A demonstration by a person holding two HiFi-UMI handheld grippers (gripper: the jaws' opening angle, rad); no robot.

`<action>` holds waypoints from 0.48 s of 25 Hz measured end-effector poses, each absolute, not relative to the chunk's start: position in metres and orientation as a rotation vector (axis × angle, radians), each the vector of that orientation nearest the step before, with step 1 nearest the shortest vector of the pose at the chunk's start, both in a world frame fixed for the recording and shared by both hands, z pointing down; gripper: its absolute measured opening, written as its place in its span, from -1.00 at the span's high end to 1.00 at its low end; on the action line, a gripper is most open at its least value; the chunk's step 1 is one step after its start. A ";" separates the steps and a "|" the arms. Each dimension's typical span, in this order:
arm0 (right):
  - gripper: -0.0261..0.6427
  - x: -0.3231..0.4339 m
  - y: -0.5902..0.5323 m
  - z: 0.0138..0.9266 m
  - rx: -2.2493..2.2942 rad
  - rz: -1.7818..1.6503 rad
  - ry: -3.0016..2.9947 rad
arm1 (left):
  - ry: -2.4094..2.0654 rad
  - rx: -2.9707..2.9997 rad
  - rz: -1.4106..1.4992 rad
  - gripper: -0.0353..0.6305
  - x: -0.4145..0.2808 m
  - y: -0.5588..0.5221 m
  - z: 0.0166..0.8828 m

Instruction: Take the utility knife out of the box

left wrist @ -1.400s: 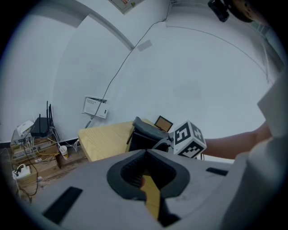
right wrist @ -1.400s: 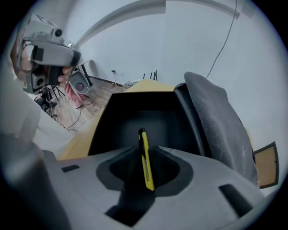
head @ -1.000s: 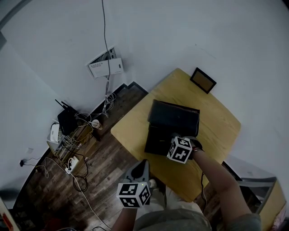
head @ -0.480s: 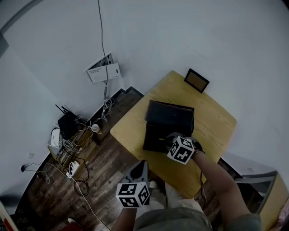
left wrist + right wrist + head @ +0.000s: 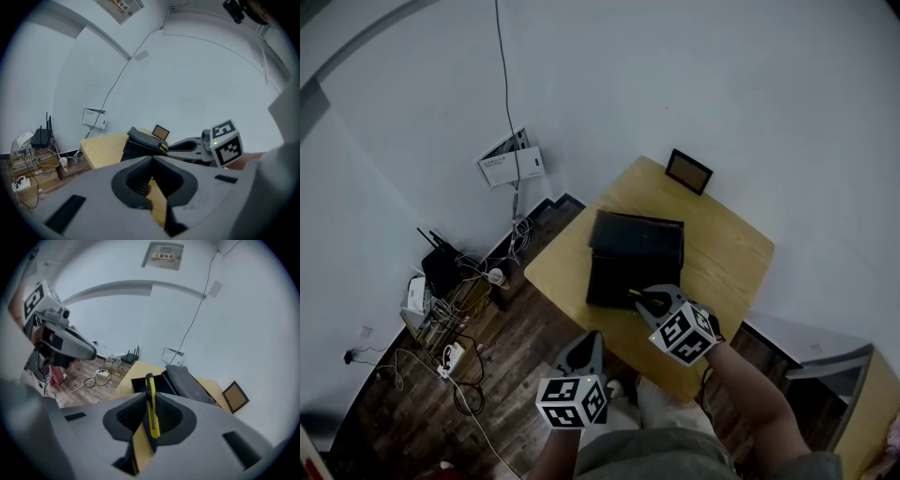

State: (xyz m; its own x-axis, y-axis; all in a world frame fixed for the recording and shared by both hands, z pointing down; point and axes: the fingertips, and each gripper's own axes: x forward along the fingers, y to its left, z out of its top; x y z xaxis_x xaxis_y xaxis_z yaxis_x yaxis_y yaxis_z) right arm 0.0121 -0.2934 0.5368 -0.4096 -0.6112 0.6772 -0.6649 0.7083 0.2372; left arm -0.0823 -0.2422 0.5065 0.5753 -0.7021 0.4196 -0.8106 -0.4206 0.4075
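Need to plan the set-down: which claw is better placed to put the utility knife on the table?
Right. The right claw is shut on the utility knife, above the table by the box. The left claw is shut, empty, short of the table.

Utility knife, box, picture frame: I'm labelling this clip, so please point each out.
utility knife [image 5: 151, 404], right gripper view, yellow handle.
box [image 5: 607, 279], head view, open lower half.
picture frame [image 5: 688, 172], head view, brown centre panel.
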 end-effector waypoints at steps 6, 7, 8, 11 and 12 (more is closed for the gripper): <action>0.78 0.026 -0.257 0.485 1.175 0.105 -2.272 | -1.237 2.240 0.216 0.88 -0.071 -0.225 0.493; 0.78 0.028 -0.250 0.477 1.204 0.105 -2.294 | -1.245 2.245 0.211 0.88 -0.068 -0.221 0.490; 0.78 0.032 -0.243 0.469 1.230 0.104 -2.313 | -1.253 2.248 0.208 0.88 -0.064 -0.216 0.488; 0.78 0.043 -0.220 0.451 1.290 0.109 -2.368 | -1.279 2.253 0.198 0.88 -0.052 -0.199 0.481; 0.78 0.046 -0.211 0.445 1.305 0.115 -2.385 | -1.289 2.253 0.194 0.88 -0.048 -0.192 0.479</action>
State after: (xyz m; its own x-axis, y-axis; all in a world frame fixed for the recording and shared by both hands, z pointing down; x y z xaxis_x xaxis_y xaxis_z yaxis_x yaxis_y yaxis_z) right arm 0.0463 -0.2115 0.4453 -0.4725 -0.7870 0.3966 -0.8215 0.5563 0.1251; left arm -0.0480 -0.1924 0.4786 0.5340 -0.7582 0.3741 -0.8348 -0.4026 0.3755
